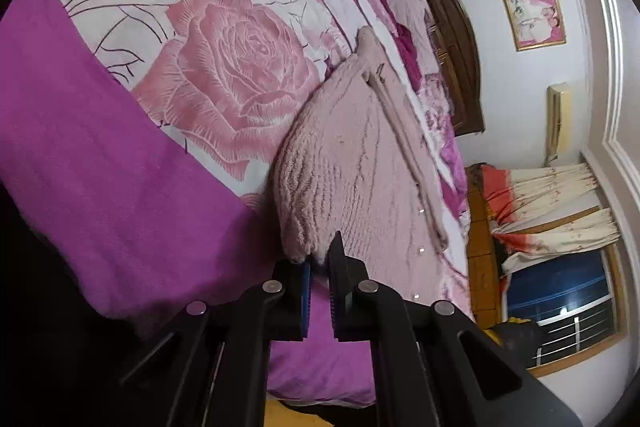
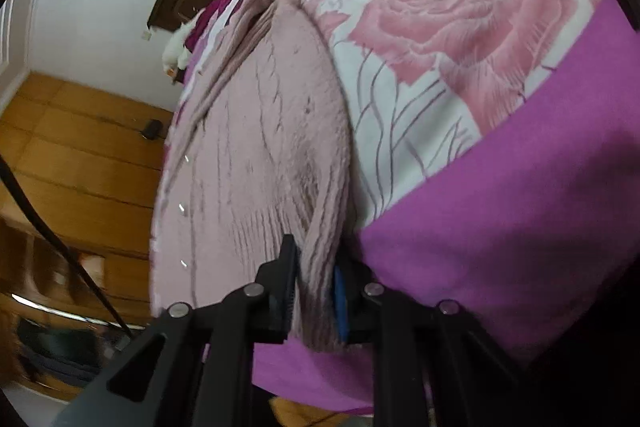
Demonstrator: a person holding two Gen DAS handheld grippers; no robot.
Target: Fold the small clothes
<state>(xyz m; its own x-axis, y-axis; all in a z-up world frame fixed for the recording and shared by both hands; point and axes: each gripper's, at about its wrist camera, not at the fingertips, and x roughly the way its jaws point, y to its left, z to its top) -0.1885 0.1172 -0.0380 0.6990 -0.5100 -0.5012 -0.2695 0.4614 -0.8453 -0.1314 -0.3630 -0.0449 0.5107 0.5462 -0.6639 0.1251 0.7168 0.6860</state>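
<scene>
A pale pink knitted cardigan (image 1: 352,163) lies flat on a bed (image 1: 100,155) with a rose-print cover. The left hand-held gripper (image 1: 320,267) pinches one hem corner; the right hand-held gripper (image 2: 316,291) clamps the other corner.

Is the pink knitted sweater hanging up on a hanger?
No, the pink knitted sweater lies flat on the rose-patterned bedspread, its hem pinched by the right hand-held gripper.
</scene>
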